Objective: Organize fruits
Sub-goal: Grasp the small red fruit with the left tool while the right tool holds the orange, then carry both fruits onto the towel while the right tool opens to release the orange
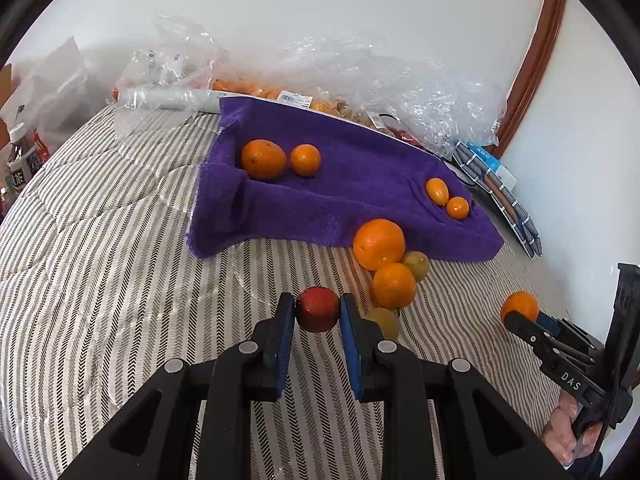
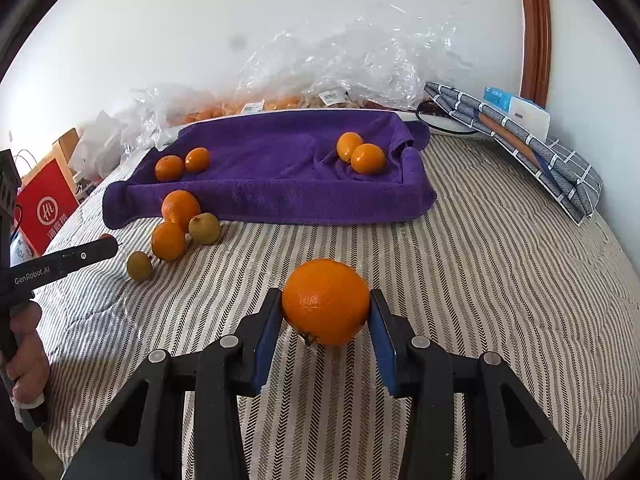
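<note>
Left wrist view only: a small red fruit (image 1: 317, 309) sits clamped between the blue pads of the left gripper (image 1: 317, 312), just above the striped bedcover (image 1: 100, 280). A bottle with a white cap (image 1: 18, 156) stands at the far left edge. A person's hand (image 1: 568, 432) grips the handle of the right gripper at the lower right.

Right wrist view only: a large orange (image 2: 326, 301) is pinched between the pads of the right gripper (image 2: 326, 312), its stem end pointing down toward the cover. A red paper bag (image 2: 46, 204) stands at the left. A hand (image 2: 26, 344) holds the left gripper's handle at the left edge; that gripper's jaws are mostly hidden here, with only a sliver of red showing at the tip.

Both views:
- Purple towel (image 1: 360, 184) (image 2: 280, 176), draped as a shallow tray near the wall. Two oranges (image 1: 263, 159) (image 2: 169, 168) lie at one end, two smaller ones (image 1: 437, 191) (image 2: 349, 146) at the other.
- Loose cluster on the cover, just before the towel's front edge: two oranges touching each other (image 1: 379, 244) (image 2: 181, 209), with two greenish fruits (image 1: 416, 266) (image 2: 204, 228) beside them.
- Crumpled clear plastic bags (image 1: 420, 92) (image 2: 360, 64) behind the towel, with packed fruit under them.
- Grey checked cloth (image 1: 504, 196) (image 2: 532, 148) to the right of the towel.
</note>
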Motion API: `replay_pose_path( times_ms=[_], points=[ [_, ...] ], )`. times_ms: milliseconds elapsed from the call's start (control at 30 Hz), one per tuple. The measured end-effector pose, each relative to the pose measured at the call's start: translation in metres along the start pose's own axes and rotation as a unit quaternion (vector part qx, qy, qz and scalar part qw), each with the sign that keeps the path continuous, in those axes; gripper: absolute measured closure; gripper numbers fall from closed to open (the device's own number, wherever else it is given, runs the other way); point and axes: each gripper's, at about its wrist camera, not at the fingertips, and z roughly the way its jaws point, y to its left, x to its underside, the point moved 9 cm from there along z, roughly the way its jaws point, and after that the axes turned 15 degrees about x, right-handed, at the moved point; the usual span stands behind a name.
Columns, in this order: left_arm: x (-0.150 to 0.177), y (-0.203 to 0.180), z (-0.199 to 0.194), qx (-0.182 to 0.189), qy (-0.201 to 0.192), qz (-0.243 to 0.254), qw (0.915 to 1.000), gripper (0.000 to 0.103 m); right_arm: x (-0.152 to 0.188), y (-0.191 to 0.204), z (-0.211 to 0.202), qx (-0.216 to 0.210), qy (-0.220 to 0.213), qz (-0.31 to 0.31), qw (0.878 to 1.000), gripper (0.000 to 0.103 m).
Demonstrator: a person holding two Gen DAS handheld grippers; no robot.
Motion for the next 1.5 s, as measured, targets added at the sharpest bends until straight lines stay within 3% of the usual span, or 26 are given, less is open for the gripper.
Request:
replay_pose_path(
  times_ms=[367, 733, 933, 1067, 1267, 1500],
  points=[
    [-0.007, 0.008, -0.011, -0.014, -0.031, -0.016, 0.9993, 0.081, -0.001, -0.001, 0.001, -0.033, 0.004, 0.016, 0.999, 0.060],
    [-0.009, 0.008, -0.016, -0.023, -0.045, -0.016, 0.9986, 0.081, -0.004, -0.006, 0.001, -0.040, 0.006, 0.035, 0.999, 0.060],
    [-0.014, 0.016, -0.025, -0.052, -0.056, -0.015, 0.9970, 0.081, -0.008, -0.006, -0.003, -0.037, 0.003, 0.038, 0.999, 0.060],
    [-0.024, 0.018, -0.037, -0.075, -0.070, -0.001, 0.9947, 0.081, -0.020, 0.000, -0.011, -0.043, -0.014, 0.029, 0.999, 0.060],
    [-0.053, 0.019, -0.043, -0.073, -0.081, -0.003, 0.9940, 0.081, -0.048, 0.009, -0.012, -0.052, -0.032, 0.038, 0.997, 0.060],
    [-0.091, 0.019, -0.021, -0.079, -0.078, 0.009, 0.9938, 0.081, -0.092, 0.015, 0.000, -0.047, -0.059, 0.036, 0.997, 0.060]
  ],
)
